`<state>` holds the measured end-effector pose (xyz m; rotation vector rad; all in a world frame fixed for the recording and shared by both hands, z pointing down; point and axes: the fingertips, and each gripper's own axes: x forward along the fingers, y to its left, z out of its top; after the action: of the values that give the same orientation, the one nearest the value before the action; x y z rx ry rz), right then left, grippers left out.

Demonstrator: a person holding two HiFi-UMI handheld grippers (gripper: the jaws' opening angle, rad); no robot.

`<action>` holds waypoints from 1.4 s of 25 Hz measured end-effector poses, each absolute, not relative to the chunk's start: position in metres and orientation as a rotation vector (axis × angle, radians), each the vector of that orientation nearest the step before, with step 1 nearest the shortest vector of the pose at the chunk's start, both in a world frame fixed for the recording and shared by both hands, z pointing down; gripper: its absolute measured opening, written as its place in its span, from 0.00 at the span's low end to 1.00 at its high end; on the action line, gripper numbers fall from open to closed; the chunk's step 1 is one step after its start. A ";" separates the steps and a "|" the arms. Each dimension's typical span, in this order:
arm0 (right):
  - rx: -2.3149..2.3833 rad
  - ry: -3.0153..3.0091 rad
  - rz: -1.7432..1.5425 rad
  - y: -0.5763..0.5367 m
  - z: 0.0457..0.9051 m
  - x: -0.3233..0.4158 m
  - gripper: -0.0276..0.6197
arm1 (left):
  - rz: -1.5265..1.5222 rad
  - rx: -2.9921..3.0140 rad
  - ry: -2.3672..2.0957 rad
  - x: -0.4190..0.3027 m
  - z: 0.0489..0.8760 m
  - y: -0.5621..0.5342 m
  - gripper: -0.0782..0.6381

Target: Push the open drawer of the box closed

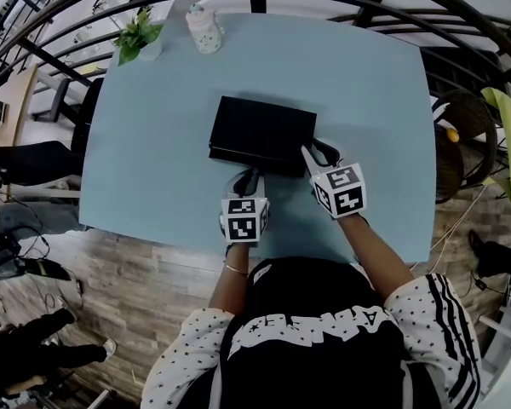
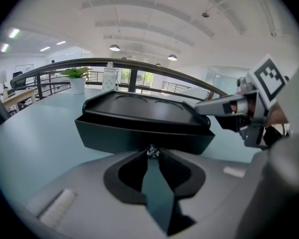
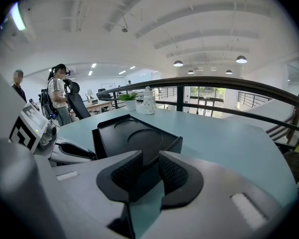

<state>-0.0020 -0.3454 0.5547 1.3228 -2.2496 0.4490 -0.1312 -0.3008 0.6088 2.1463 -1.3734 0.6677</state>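
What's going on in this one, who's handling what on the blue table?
A person holds a gripper in each hand at the near face of a black box on the blue table. The left gripper has its jaws pinched together at a small shiny knob on the box's front. The right gripper sits at the box's near right corner, jaws apart and gripping nothing. The drawer looks pushed in or nearly so; no gap shows.
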 end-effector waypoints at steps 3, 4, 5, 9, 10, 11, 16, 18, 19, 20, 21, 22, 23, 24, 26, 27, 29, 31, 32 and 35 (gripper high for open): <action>1.325 -2.252 0.450 -0.346 0.555 -0.002 0.17 | 0.666 2.141 -1.374 -0.130 0.609 -0.304 0.11; 1.326 -2.252 0.450 -0.346 0.555 -0.002 0.17 | 0.666 2.140 -1.373 -0.130 0.609 -0.306 0.11; 1.327 -2.251 0.449 -0.346 0.555 -0.002 0.17 | 0.665 2.141 -1.373 -0.129 0.609 -0.307 0.11; 1.327 -2.251 0.451 -0.346 0.555 -0.002 0.17 | 0.657 2.141 -1.370 -0.129 0.611 -0.311 0.11; 1.327 -2.252 0.450 -0.347 0.556 -0.003 0.17 | 0.655 2.140 -1.371 -0.129 0.611 -0.311 0.11; 1.327 -2.253 0.449 -0.347 0.556 -0.003 0.17 | 0.654 2.139 -1.371 -0.129 0.611 -0.312 0.11; 1.326 -2.254 0.450 -0.346 0.556 -0.003 0.17 | 0.656 2.143 -1.369 -0.128 0.611 -0.317 0.11; 1.326 -2.256 0.450 -0.345 0.555 -0.002 0.17 | 0.654 2.143 -1.369 -0.126 0.610 -0.317 0.11; 1.326 -2.256 0.451 -0.345 0.555 -0.002 0.17 | 0.653 2.142 -1.369 -0.126 0.609 -0.317 0.11; 1.326 -2.256 0.452 -0.345 0.554 -0.002 0.17 | 0.652 2.142 -1.369 -0.126 0.609 -0.318 0.11; 1.326 -2.256 0.452 -0.345 0.554 -0.002 0.17 | 0.651 2.141 -1.368 -0.125 0.609 -0.318 0.11; 1.326 -2.256 0.452 -0.345 0.553 -0.001 0.17 | 0.651 2.140 -1.368 -0.125 0.609 -0.319 0.11; 1.327 -2.256 0.451 -0.346 0.553 -0.001 0.17 | 0.650 2.140 -1.368 -0.125 0.609 -0.319 0.11; 1.327 -2.256 0.451 -0.346 0.554 -0.001 0.17 | 0.649 2.140 -1.368 -0.125 0.609 -0.319 0.11; 1.328 -2.256 0.451 -0.346 0.555 -0.002 0.17 | 0.648 2.141 -1.367 -0.126 0.610 -0.320 0.11; 1.328 -2.256 0.451 -0.347 0.555 -0.002 0.17 | 0.649 2.141 -1.365 -0.126 0.611 -0.320 0.11; 1.329 -2.255 0.451 -0.347 0.556 -0.002 0.17 | 0.651 2.140 -1.364 -0.126 0.611 -0.321 0.11; 1.328 -2.254 0.451 -0.347 0.556 -0.002 0.17 | 0.653 2.139 -1.363 -0.125 0.612 -0.321 0.11; 1.328 -2.254 0.452 -0.346 0.556 -0.002 0.17 | 0.653 2.138 -1.362 -0.125 0.612 -0.321 0.11; 1.329 -2.254 0.451 -0.345 0.556 -0.001 0.17 | 0.652 2.138 -1.360 -0.124 0.611 -0.322 0.11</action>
<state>-0.0014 -0.3454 0.5557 1.3289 -2.2537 0.4513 -0.1242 -0.3224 0.6115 2.1380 -1.3599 0.6523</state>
